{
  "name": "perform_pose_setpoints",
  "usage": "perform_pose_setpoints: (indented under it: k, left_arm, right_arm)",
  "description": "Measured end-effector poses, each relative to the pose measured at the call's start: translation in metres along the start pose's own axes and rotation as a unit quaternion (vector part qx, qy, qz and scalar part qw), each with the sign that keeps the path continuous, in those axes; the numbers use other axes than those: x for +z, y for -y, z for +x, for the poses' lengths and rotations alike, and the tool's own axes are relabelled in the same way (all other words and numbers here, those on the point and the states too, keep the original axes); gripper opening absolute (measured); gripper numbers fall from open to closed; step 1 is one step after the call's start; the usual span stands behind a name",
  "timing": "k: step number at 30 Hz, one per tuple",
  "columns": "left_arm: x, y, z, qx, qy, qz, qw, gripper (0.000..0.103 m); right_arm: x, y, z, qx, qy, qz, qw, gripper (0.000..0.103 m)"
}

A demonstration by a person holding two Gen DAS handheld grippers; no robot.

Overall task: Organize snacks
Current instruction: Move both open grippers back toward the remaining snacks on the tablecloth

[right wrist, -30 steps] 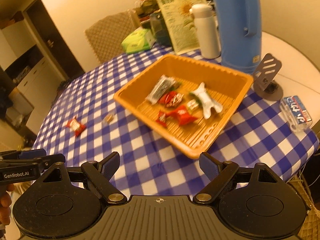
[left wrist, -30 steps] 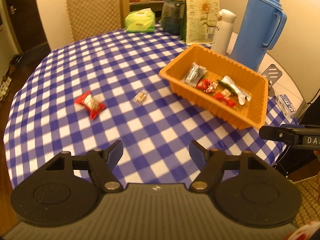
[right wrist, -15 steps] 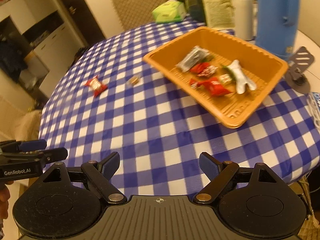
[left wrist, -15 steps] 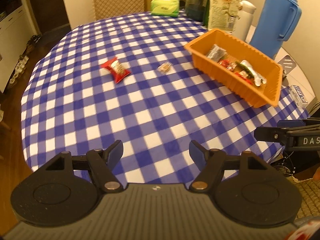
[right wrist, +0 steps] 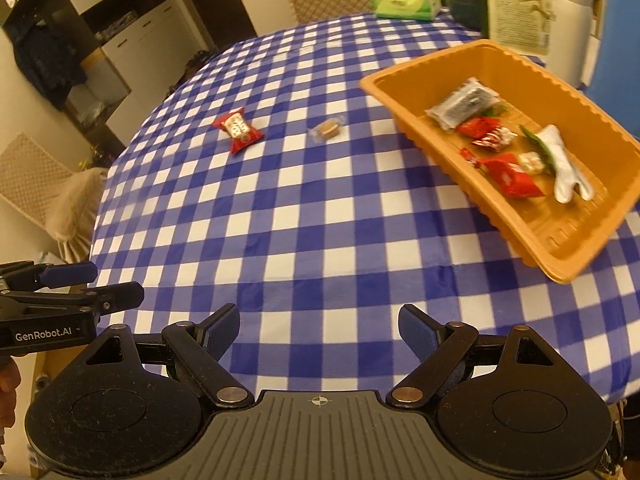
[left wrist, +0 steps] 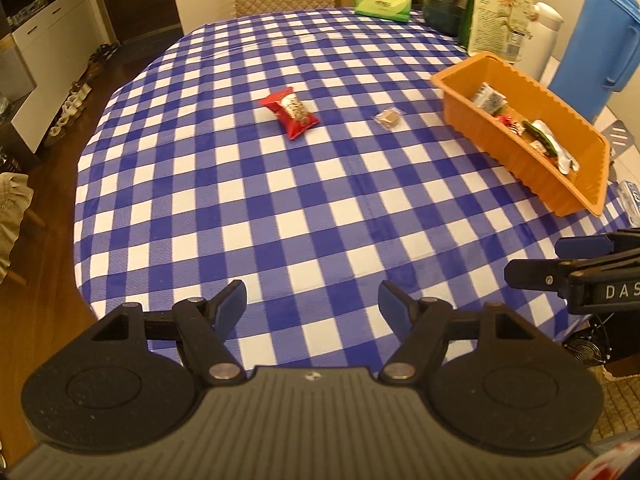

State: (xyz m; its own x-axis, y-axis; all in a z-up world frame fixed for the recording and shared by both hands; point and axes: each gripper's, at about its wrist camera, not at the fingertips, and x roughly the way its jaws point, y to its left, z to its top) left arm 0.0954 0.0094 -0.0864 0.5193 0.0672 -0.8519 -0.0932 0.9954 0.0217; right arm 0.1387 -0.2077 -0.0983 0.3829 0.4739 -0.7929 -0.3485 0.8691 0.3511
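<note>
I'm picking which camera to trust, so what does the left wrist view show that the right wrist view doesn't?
Only the left wrist view shows the blue thermos in full and the right gripper beside it. Only the right wrist view shows the left gripper and looks down into the orange tray, so its snacks are plainer. Both show the red snack packet and the small brown candy lying loose on the checkered tablecloth.

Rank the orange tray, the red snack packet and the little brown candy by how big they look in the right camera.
1. orange tray
2. red snack packet
3. brown candy
The tray sits nearer the camera, yet plainly dwarfs both.
</note>
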Motion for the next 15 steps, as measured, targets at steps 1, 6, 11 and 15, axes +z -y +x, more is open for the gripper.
perform_pose_setpoints:
  k: [1,6,11,15]
  left_arm:
    - [0.000,-0.002,0.001,0.001,0.000,-0.002,1.0000,0.071]
    - [0.004,-0.020,0.006,0.016,-0.006,-0.016,0.9997,0.071]
    - [0.011,-0.040,0.014,0.028,-0.012,-0.032,0.9990,0.071]
    - [0.019,-0.055,0.022,0.036,-0.014,-0.041,0.9984,0.071]
  right_arm:
    - [0.002,-0.002,0.003,0.002,-0.002,-0.002,1.000,0.086]
    - [0.015,-0.013,0.019,0.012,-0.011,-0.014,1.000,0.086]
    - [0.028,-0.025,0.034,0.013,-0.015,-0.029,0.999,0.086]
    - [0.041,-0.025,0.046,0.009,-0.014,-0.024,1.000,0.086]
